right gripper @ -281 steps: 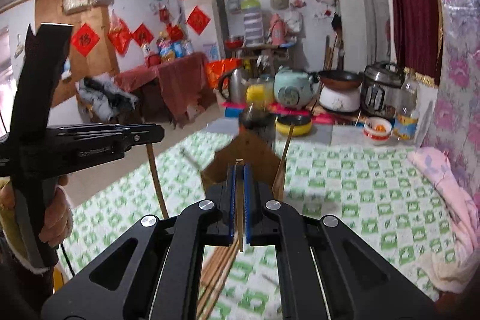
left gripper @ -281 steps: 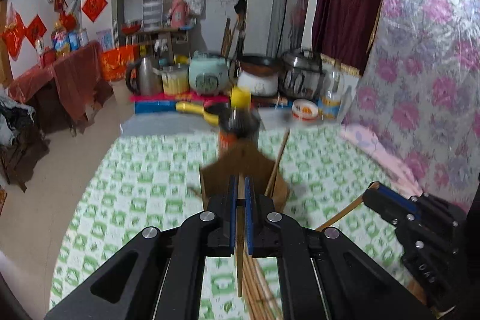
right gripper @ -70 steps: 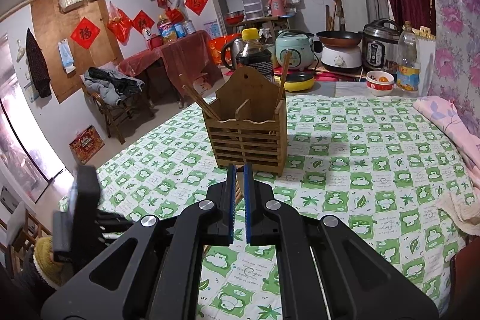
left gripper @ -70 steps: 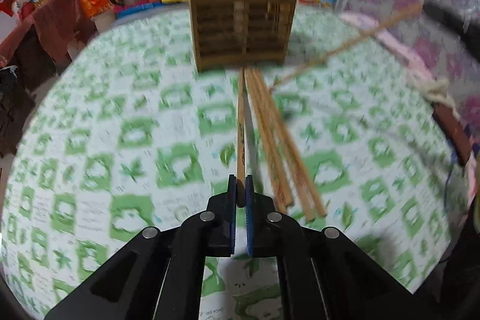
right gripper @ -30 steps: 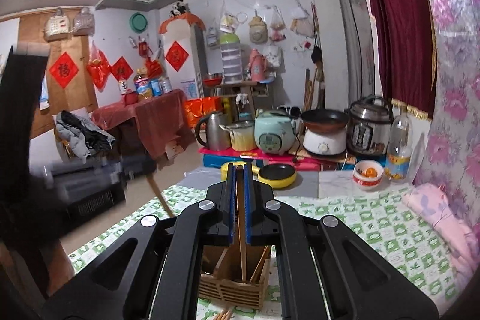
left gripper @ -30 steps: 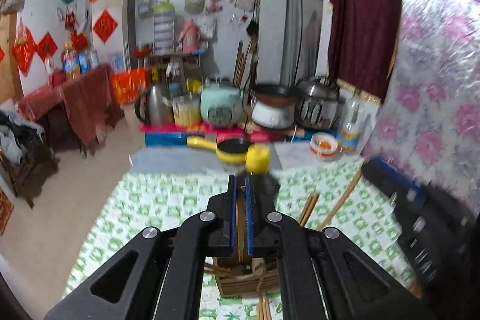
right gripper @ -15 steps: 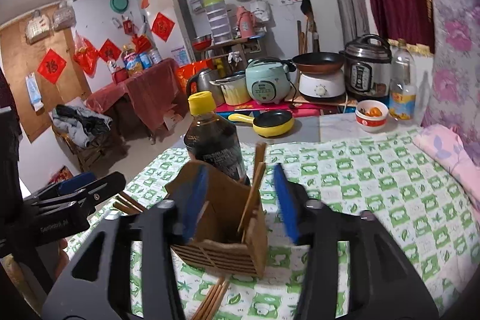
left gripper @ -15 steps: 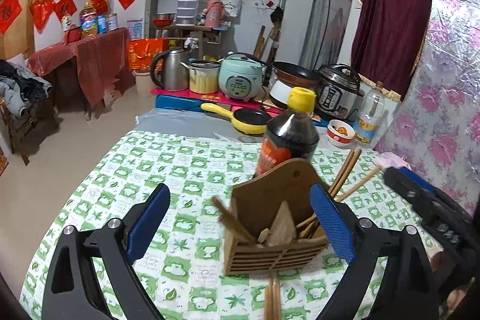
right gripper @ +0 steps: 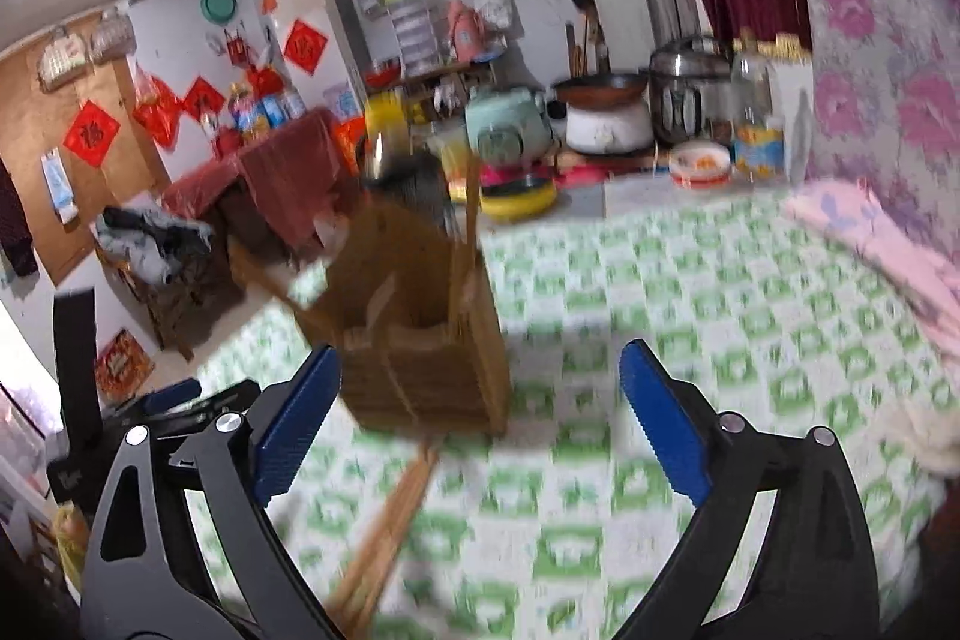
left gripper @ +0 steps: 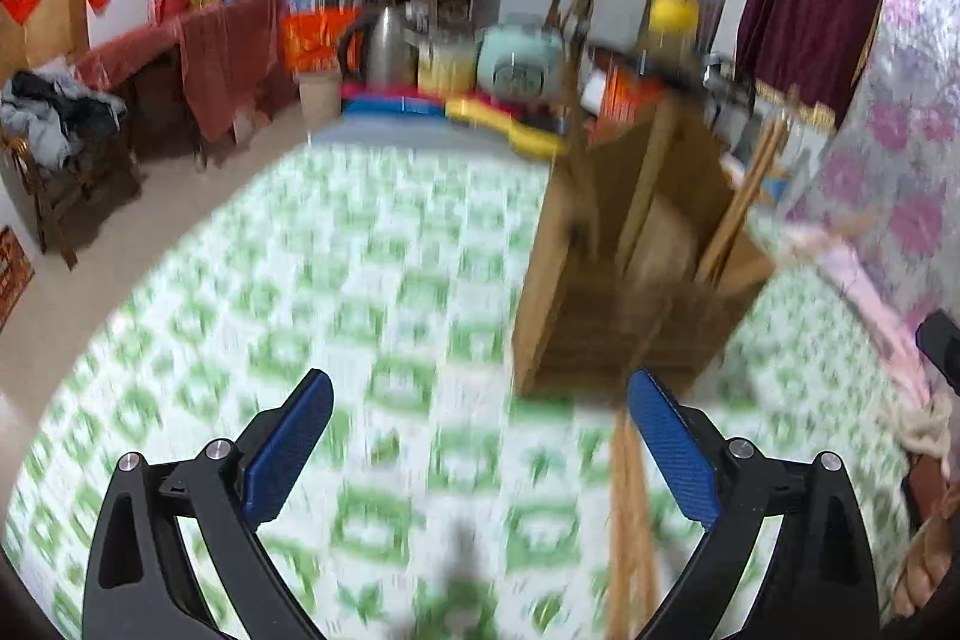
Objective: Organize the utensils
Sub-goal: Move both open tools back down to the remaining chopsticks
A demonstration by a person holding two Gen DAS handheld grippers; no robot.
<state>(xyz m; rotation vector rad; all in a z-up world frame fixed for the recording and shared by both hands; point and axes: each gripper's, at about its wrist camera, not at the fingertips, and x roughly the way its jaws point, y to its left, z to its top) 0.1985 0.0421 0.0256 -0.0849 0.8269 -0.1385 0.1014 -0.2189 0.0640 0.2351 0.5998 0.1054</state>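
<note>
A wooden slatted utensil holder (left gripper: pixel 630 280) stands on the green-checked tablecloth and holds several chopsticks upright (left gripper: pixel 741 202). It also shows in the right wrist view (right gripper: pixel 420 334). A loose bundle of wooden chopsticks (left gripper: pixel 627 514) lies on the cloth in front of it, also in the right wrist view (right gripper: pixel 390 520). My left gripper (left gripper: pixel 477 436) is wide open and empty, low over the cloth left of the bundle. My right gripper (right gripper: pixel 477 412) is wide open and empty, just before the holder. Both views are blurred.
A dark sauce bottle with a yellow cap (right gripper: pixel 399 160) stands behind the holder. A pink cloth (right gripper: pixel 888 244) lies at the table's right edge. Cookers, a kettle and a yellow pan (right gripper: pixel 522 199) sit on a counter beyond the table. The left gripper's body (right gripper: pixel 78 400) is at the left.
Both grippers held a chopstick over the holder a second ago, then opened and dropped it in. Now both are open wider, empty and moving down toward the loose bundle.
</note>
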